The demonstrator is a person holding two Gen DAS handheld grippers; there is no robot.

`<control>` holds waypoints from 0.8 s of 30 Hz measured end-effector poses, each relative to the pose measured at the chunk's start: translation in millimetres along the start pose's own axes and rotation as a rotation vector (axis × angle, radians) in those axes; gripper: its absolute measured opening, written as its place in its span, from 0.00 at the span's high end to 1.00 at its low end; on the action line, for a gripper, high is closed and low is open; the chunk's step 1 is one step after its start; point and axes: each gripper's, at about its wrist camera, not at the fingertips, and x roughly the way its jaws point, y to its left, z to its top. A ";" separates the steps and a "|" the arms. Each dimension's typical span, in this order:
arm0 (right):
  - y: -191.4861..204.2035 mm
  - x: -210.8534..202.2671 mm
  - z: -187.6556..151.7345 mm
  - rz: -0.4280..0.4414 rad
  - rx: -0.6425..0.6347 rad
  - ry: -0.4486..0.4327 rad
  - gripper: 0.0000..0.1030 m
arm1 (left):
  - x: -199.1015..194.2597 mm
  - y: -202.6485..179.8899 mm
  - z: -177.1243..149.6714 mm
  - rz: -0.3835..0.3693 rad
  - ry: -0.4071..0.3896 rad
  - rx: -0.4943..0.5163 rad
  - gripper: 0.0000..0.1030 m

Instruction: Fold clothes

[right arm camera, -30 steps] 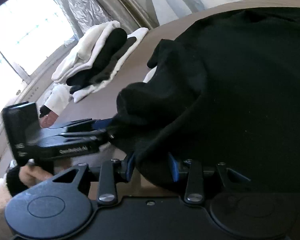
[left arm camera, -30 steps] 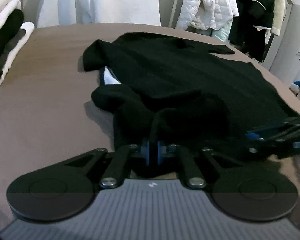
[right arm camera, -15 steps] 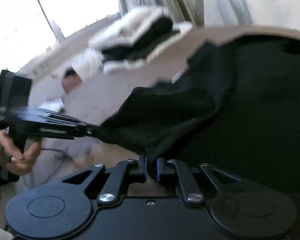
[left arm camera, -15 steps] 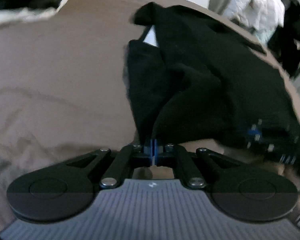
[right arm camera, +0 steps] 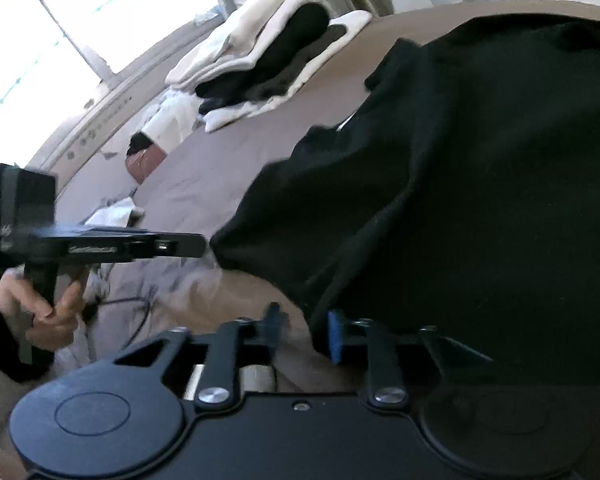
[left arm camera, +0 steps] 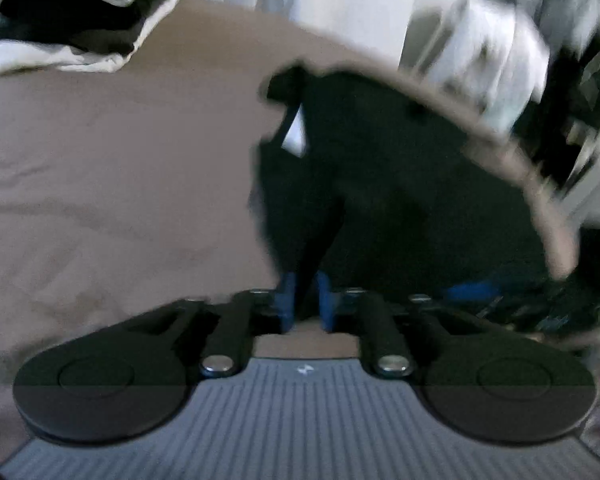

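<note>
Brown bedspread (left arm camera: 112, 184) underneath everything, slack and rumpled near the front edge. Spread across its right half — black garment (right arm camera: 480, 168), a thick, matte knit by the look of it, lying mostly flat but bunched and rolled along its near-left edge, with a scrap of white showing at an opening further up (left arm camera: 294, 136). Judged soft and limp, moderately weighty for cloth, not slippery, nothing fragile about it; likely to sag and drag wherever unsupported, and to hold a fold once pressed down. Further back on the spread, well apart from the garment, a stack of white and black folded clothes (right arm camera: 268, 64).

Left gripper (left arm camera: 305, 300), seen in its own blurred view with blue pads parted a little around a dark strip of the garment's near edge — whether pinching it or just letting go cannot be told. Held from below by a hand (right arm camera: 44, 304), tip touching or just beside the rolled corner. Right gripper (right arm camera: 302, 336) clearly spread wide, garment hem draped against the right pad only, nothing clamped.

Best purchase judged to be at the hem or a corner, through a single or doubled layer near the seam, two holds well apart so the cloth hangs taut between them rather than bunching.
</note>
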 end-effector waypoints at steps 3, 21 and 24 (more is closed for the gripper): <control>1.4 -8.9 22.0 -0.135 0.005 -0.059 0.44 | -2.6 2.7 26.7 -0.076 -0.058 -0.051 0.70; -104.9 54.1 138.1 -0.058 0.344 -0.029 0.44 | 123.3 -8.9 37.0 -0.199 0.242 0.013 0.96; -101.6 81.2 144.5 -0.009 0.319 -0.006 0.47 | 121.3 0.7 29.7 -0.209 0.245 -0.055 0.96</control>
